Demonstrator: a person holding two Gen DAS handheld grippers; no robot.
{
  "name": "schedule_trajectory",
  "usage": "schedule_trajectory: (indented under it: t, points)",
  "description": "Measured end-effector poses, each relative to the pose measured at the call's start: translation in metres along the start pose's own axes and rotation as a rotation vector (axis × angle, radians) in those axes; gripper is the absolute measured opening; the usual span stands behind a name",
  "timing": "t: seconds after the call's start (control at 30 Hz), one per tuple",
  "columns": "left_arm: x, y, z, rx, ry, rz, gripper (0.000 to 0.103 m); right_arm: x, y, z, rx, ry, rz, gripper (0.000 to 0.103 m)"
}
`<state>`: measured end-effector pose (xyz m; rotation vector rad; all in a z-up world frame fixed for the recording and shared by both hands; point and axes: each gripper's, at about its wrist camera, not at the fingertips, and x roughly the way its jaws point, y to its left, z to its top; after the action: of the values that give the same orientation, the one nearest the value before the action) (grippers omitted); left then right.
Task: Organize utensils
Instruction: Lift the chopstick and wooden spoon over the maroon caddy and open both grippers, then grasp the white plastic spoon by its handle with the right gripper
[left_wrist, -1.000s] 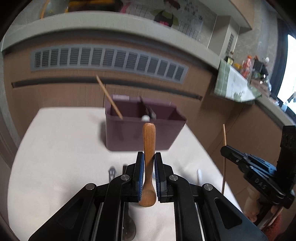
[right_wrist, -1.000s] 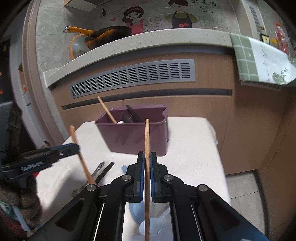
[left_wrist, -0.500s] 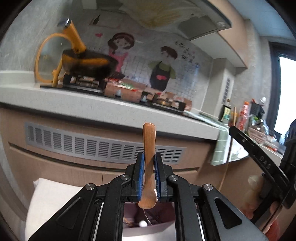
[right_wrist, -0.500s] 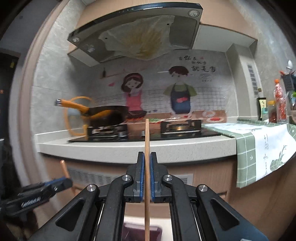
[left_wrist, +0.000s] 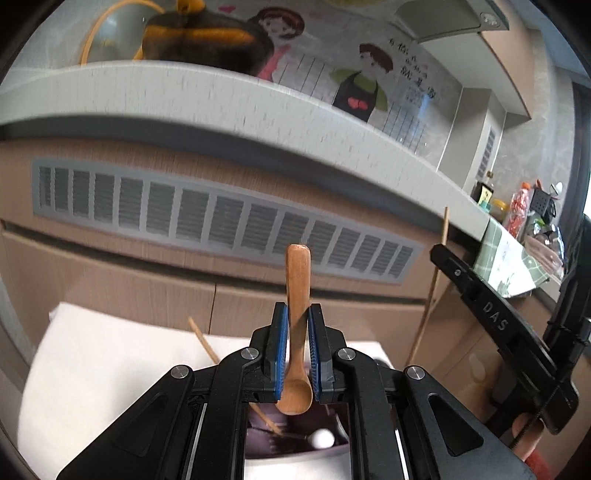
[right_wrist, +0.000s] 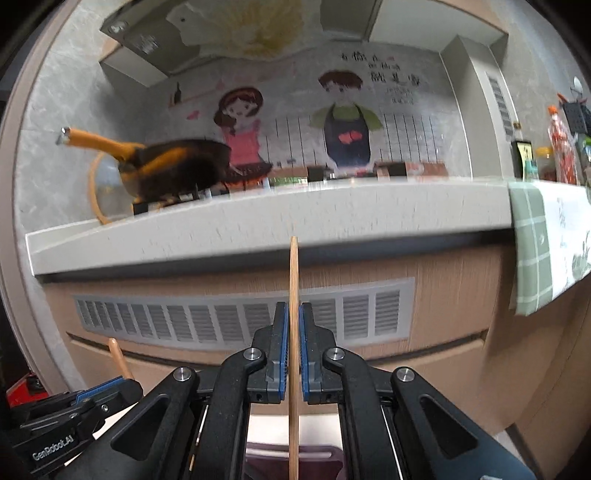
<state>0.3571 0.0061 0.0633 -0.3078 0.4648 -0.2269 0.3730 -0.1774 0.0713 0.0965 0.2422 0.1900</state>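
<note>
Left gripper (left_wrist: 296, 345) is clamping a wooden spoon (left_wrist: 297, 314) upright | right gripper (right_wrist: 292, 347) is clamping a chopstick (right_wrist: 293, 332) upright | purple utensil box (left_wrist: 295, 439) is sitting below, near the counter (left_wrist: 221, 103).

Left wrist view close over its own fingers, facing the counter (left_wrist: 258, 99) and vent (left_wrist: 221, 221), right wrist view likewise, aimed slightly higher, both sharing vent (right_wrist: 240, 314), counter (right_wrist: 258, 221), wall mural (right_wrist: 295, 118).

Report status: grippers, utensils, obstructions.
Left gripper shut on small wooden spoon. Right gripper shut on thin wooden chopstick. Purple plastic bin below. Nothing blocking.
</note>
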Motion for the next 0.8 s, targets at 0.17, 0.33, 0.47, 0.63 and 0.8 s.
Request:
schedule_trajectory:
  t: [0.17, 0.33, 0.47, 0.63, 0.8]
  points:
    - [0.009, 0.006, -0.022, 0.002, 0.081, -0.065, 0.014, -0.002, -0.008, -0.024, 0.0, 0.157, 0.104, 0.009]
    - [-0.019, 0.008, -0.029, -0.006, 0.031, -0.077, 0.025, -0.033, -0.02, -0.032, 0.012, 0.205, 0.148, 0.015]
    - [-0.061, 0.02, -0.039, -0.021, -0.021, -0.036, 0.036, -0.086, -0.039, -0.048, 0.013, 0.18, 0.138, 0.017]
    - [-0.087, 0.031, -0.081, 0.022, 0.13, 0.038, 0.039, -0.114, -0.065, -0.095, 0.013, 0.371, 0.102, 0.018]
    - [-0.106, 0.031, -0.125, 0.061, 0.192, 0.091, 0.039, -0.123, -0.087, -0.159, 0.018, 0.582, -0.005, 0.019]
